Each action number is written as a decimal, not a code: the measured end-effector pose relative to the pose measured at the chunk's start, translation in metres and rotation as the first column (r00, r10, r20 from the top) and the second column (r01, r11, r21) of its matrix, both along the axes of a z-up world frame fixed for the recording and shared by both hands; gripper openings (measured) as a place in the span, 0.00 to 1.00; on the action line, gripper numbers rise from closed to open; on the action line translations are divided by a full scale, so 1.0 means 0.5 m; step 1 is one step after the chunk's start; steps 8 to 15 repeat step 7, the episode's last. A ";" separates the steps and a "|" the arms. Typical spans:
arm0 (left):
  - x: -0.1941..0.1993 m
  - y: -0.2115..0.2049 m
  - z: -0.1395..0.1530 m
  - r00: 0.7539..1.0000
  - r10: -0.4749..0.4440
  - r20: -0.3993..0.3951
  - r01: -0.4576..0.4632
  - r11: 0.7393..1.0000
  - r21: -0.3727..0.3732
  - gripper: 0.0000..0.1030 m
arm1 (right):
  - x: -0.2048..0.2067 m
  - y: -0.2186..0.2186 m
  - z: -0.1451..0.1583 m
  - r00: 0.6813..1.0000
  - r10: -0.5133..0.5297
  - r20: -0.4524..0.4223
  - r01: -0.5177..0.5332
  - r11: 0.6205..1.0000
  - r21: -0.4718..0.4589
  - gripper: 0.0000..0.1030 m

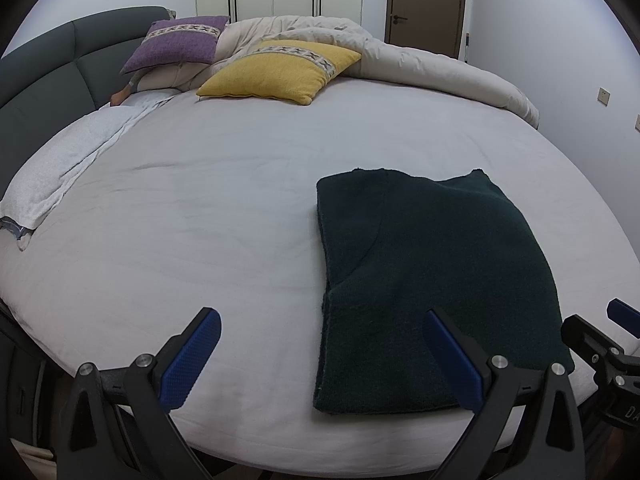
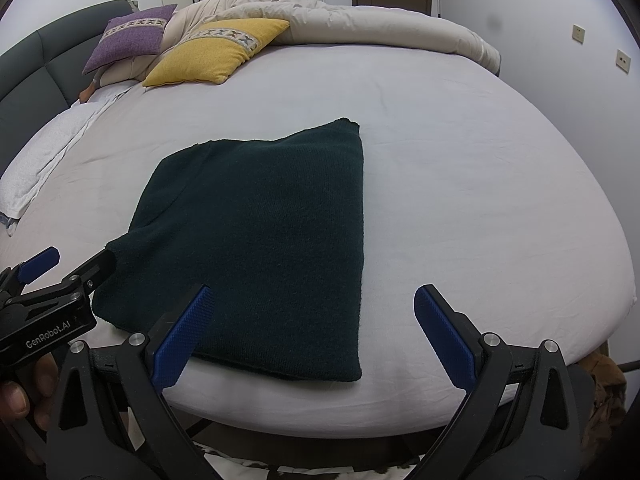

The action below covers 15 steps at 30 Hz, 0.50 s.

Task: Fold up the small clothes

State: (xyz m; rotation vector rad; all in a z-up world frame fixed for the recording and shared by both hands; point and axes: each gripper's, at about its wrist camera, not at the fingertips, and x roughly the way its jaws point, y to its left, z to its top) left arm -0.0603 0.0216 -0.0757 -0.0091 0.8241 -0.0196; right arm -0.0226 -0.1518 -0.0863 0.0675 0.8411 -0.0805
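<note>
Lying flat near the bed's point(image 1: 200, 208) front edge, the dark green sweater point(image 1: 432, 280) is seen partly folded into a rough rectangle, sleeves apparently tucked in. Its long axis runs from the front edge back toward the pillows.

Left gripper point(image 1: 322, 350): jaws spread wide, nothing held. It hovers over the front edge, with the sweater's near-left corner sitting between the jaws and the bulk of the fabric off to their right.

Right gripper point(image 2: 310, 322): jaws likewise spread, empty. The sweater's near-right corner falls between them, with the rest ahead and to the left.

Neither gripper is touching the cloth, as far as can be told. Both are about equally near, one per front corner. The key relation is judged to be this: the near short edge lies straight ahead of both jaw pairs, so a next fold would likely be taken front-to-back along the long axis.

Yellow cushion point(image 1: 280, 72), purple cushion point(image 1: 176, 42) and bunched duvet point(image 1: 400, 56) are kept well apart, at the far edge.
</note>
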 end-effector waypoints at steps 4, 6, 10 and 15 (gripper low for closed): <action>-0.002 -0.001 0.001 1.000 0.002 0.012 -0.002 1.000 0.012 1.00 | 0.000 0.001 0.000 1.000 0.000 -0.001 0.000 1.000 0.001 0.99; -0.003 -0.003 0.002 1.000 0.003 0.013 -0.003 1.000 0.021 1.00 | -0.001 0.000 0.000 1.000 -0.001 0.001 0.001 1.000 0.001 0.99; -0.003 -0.004 0.002 1.000 0.001 0.013 -0.002 1.000 0.023 1.00 | 0.000 0.000 0.000 1.000 -0.001 0.000 0.001 1.000 0.000 0.99; -0.003 -0.004 0.002 1.000 0.001 0.013 -0.002 1.000 0.023 1.00 | 0.000 0.000 0.000 1.000 -0.001 0.000 0.001 1.000 0.000 0.99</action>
